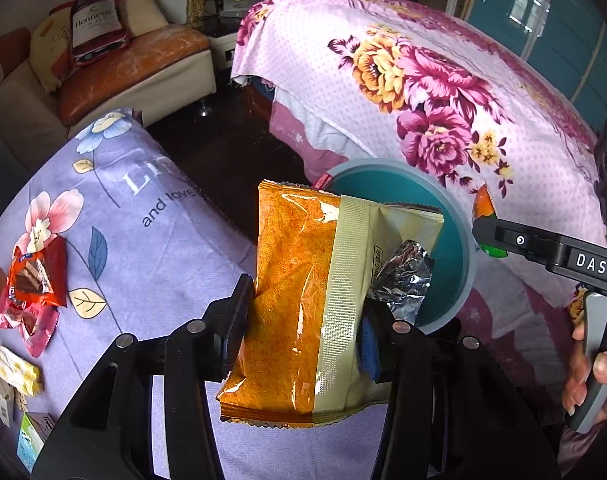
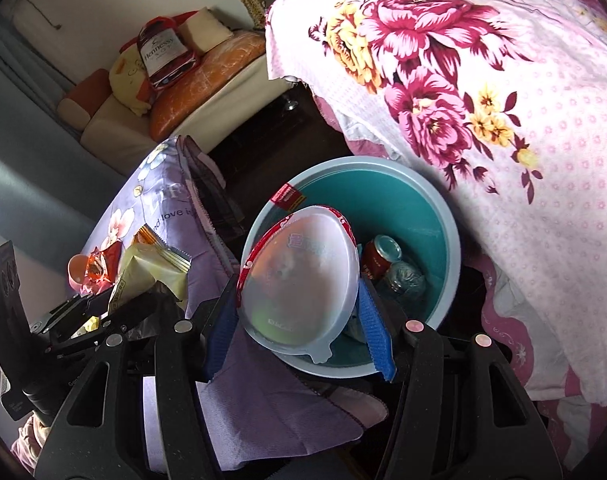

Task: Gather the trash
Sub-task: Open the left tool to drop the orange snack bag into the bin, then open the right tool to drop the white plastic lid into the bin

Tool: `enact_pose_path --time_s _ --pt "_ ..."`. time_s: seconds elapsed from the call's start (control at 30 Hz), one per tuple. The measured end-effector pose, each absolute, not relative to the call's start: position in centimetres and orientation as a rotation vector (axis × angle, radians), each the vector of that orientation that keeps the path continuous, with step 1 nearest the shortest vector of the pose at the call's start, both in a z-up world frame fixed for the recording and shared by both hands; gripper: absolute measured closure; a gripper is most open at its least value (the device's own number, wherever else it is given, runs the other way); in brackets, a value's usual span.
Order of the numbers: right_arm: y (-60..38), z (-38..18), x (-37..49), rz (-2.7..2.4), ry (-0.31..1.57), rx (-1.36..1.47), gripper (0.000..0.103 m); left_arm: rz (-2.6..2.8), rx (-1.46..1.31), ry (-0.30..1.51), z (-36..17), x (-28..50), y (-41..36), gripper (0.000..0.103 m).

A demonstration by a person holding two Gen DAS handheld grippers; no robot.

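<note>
My left gripper (image 1: 303, 320) is shut on an orange and cream snack bag (image 1: 299, 292) with torn foil, held just in front of the teal trash bin (image 1: 455, 240). My right gripper (image 2: 299, 316) is shut on a plastic-lidded instant food bowl with a red rim (image 2: 299, 276), held over the near rim of the bin (image 2: 443, 240). A red can (image 2: 377, 260) and a crumpled bottle lie inside the bin. The right gripper also shows in the left wrist view (image 1: 487, 228), at the bin's right rim. The left gripper with its bag shows in the right wrist view (image 2: 115, 300).
Red wrappers (image 1: 35, 276), a yellow wrapper (image 1: 15, 372) and a small carton (image 1: 31, 440) lie on the purple flowered table cloth (image 1: 143, 248). A pink flowered bed cover (image 1: 443, 92) stands behind the bin. A sofa (image 1: 123, 68) is at the back left.
</note>
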State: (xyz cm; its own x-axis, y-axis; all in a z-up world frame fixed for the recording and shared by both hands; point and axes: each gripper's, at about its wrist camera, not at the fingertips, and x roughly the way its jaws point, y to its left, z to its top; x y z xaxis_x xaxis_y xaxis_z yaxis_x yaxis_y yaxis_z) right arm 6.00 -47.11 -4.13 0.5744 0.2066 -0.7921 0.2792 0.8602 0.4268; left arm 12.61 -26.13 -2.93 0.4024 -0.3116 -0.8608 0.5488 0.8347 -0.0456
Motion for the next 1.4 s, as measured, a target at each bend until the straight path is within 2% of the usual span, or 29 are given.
enact_pose_path --time_s 0.43,0.5,0.57,0.73,1.4 --pt "-50.7 -4.3 6.1 -0.120 0.965 0.579 0.049 -0.606 0.284 1.062 -4.9 14.2 -30.9 0.049" --pt "-50.9 -4.4 6.2 -0.124 0.968 0.578 0.049 -0.616 0.280 1.066 -5.0 14.3 -31.3 0.043" --pt "-50.9 -4.4 6.4 -0.127 0.972 0.576 0.049 -0.617 0.274 1.063 -5.1 14.4 -31.5 0.023" --pt "-51.0 -4.7 6.7 -0.133 0.980 0.575 0.049 -0.634 0.255 1.076 -5.4 14.7 -31.6 0.012" --pt "-48.3 -6.0 8.5 -0.110 1.047 0.535 0.048 -0.603 0.195 1.131 -6.8 15.0 -27.9 0.010"
